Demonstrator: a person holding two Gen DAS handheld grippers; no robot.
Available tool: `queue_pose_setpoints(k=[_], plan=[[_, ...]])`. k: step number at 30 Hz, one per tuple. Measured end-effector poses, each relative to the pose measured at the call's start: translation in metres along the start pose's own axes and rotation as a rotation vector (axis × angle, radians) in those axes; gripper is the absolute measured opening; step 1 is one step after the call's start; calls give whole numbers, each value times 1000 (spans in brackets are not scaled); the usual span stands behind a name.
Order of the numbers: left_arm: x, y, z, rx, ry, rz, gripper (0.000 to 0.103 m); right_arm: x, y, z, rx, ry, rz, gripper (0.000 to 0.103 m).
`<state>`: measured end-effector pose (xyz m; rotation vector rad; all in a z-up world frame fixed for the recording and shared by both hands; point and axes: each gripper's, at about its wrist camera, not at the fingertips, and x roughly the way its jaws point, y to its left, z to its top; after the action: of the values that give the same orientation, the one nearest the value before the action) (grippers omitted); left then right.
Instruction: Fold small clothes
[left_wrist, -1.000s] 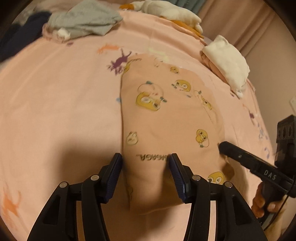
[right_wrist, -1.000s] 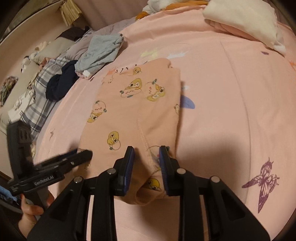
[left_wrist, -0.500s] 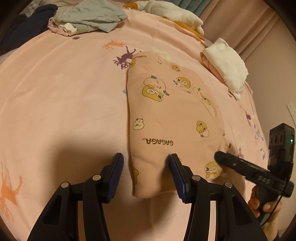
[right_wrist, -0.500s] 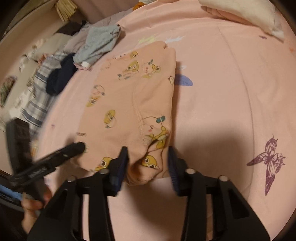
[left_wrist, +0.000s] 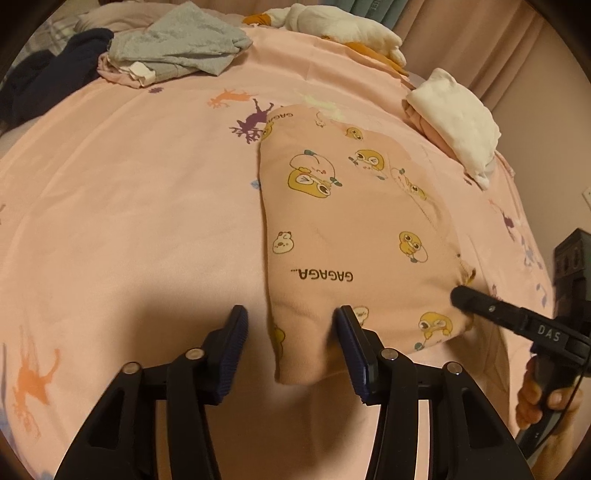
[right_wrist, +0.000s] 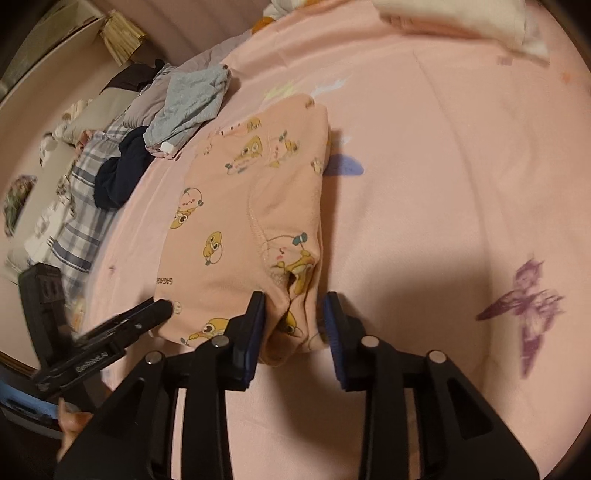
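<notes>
The folded peach garment lay on the pink bed sheet. Left tongs and right tongs stood apart, straddling its 6 o'clock hem; contact was unclear.

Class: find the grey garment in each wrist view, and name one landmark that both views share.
Left wrist view: grey garment at top left, beside the dark clothes.
Right wrist view: grey garment at upper left, above the navy clothes.
Shared landmark: the peach duck-print garment, lying mid-bed.
</notes>
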<state>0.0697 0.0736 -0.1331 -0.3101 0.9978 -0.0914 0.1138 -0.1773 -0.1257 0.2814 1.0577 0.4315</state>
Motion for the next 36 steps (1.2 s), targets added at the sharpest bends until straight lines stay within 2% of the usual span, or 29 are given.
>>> queue_pose_setpoints(k=[3,7,11,13,15,22,24,27,28,31,35,36], plan=[[-6,-2,-3,11,-15,27,49,-13,15,0,-97,-64,-51,33],[-10,-3,-7,20,-34,57,49,-22,31,0,-180,-124,-29,27],[-5,-5,-12,26,-17,78,49,-6,35,-2,-200,-78,-68,13],[-4,-7,-14,37,-18,87,49,8,33,-6,-200,-34,-98,12],[-4,-8,-15,44,-17,97,49,15,27,-8,-171,-14,-92,12],[-21,-14,-19,35,-32,111,49,-6,38,-13,-179,-27,-101,15],[-28,-17,-20,36,-40,133,49,-16,44,-16,-190,-31,-101,21],[-36,-21,-21,32,-40,143,51,-29,52,-24,-214,-48,-120,42],[-40,-23,-21,34,-44,142,55,-35,55,-26,-226,-60,-127,47],[-49,-31,-23,49,-59,139,67,-48,63,-30,-254,-84,-144,49],[-64,-42,-26,81,-73,142,67,-63,71,-33,-271,-117,-152,61],[-67,-44,-27,86,-77,145,70,-67,73,-33,-274,-126,-155,65]])
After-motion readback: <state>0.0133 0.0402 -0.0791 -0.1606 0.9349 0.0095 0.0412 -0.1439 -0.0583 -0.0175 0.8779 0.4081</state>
